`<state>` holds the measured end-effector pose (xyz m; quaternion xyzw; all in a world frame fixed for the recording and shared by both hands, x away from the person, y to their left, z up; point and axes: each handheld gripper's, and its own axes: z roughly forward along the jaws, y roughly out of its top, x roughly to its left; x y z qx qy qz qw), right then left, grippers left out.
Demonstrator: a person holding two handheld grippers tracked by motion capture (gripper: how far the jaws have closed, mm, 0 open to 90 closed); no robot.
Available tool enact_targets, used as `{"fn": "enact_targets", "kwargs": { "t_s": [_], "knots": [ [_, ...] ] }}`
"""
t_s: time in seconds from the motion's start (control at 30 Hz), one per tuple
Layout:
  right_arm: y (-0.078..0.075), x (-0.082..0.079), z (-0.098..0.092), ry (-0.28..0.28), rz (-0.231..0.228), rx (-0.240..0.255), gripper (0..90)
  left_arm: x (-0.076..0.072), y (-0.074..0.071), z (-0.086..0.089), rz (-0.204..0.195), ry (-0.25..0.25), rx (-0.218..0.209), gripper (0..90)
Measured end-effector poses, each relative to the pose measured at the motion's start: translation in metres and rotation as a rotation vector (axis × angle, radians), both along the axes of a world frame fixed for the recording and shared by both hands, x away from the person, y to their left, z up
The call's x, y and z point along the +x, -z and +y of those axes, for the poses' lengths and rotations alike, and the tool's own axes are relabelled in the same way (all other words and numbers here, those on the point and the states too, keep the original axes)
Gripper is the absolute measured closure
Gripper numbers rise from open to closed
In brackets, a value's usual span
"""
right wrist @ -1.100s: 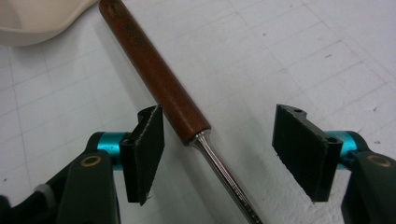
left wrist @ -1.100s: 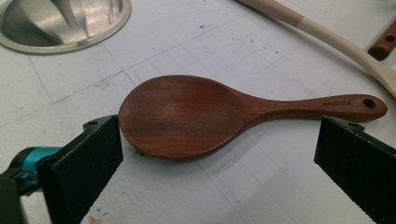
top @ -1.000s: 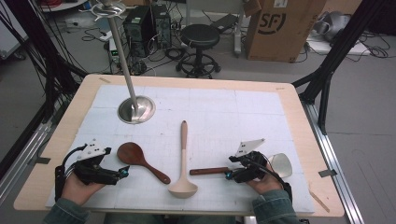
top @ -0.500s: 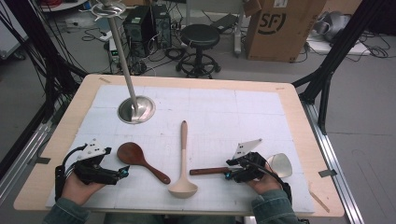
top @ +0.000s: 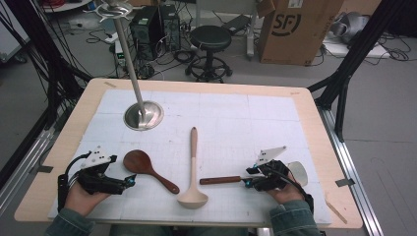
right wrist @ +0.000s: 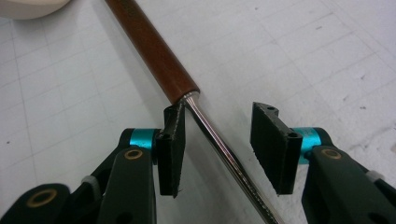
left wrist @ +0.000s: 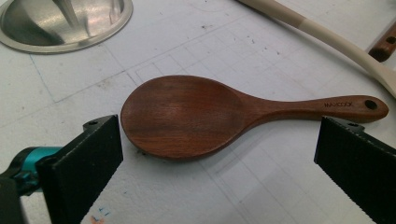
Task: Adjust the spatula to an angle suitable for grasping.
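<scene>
Sideways, ladle (top: 231, 180) handle leftward, level.

This is a lab or workshop test space. A light wooden table (top: 314, 128) with a white gridded mat (top: 236, 123) stands on a grey floor. Behind the table lie tangled cables (top: 167, 54), a computer tower (top: 145, 24), a black stool (top: 210, 42) and a cardboard box (top: 295, 29); black frame struts (top: 344, 78) flank it.

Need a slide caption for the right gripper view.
Right gripper, jaws just closing, straddles the metal shank of a wooden-handled utensil on the gridded mat.
</scene>
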<state>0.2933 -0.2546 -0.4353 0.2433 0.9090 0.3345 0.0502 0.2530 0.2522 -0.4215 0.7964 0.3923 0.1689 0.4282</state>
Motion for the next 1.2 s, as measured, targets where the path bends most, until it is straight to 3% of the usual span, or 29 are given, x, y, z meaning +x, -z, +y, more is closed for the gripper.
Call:
{"fn": "enact_targets", "kwargs": {
  "t_s": [0.3,0.6,0.7,1.03,1.2],
  "knots": [
    [-0.005,-0.003,0.007,-0.027,-0.015,0.017,58.8,0.0,0.0,0.0,0.0,-0.001,0.0,1.7],
    [-0.013,-0.01,0.023,-0.141,-0.036,0.078,82.1,0.0,0.0,0.001,0.0,-0.002,-0.001,1.6],
    [-0.013,-0.011,0.028,-0.184,-0.017,0.089,89.3,0.0,0.0,0.0,0.001,-0.003,0.001,1.7],
    [-0.004,-0.004,0.051,-0.235,0.037,0.072,89.3,0.001,0.0,0.001,0.001,-0.009,-0.004,1.7],
    [-0.001,-0.001,0.061,-0.247,0.041,0.05,89.3,0.001,0.0,0.002,0.001,-0.009,-0.004,1.7]
  ]
}}
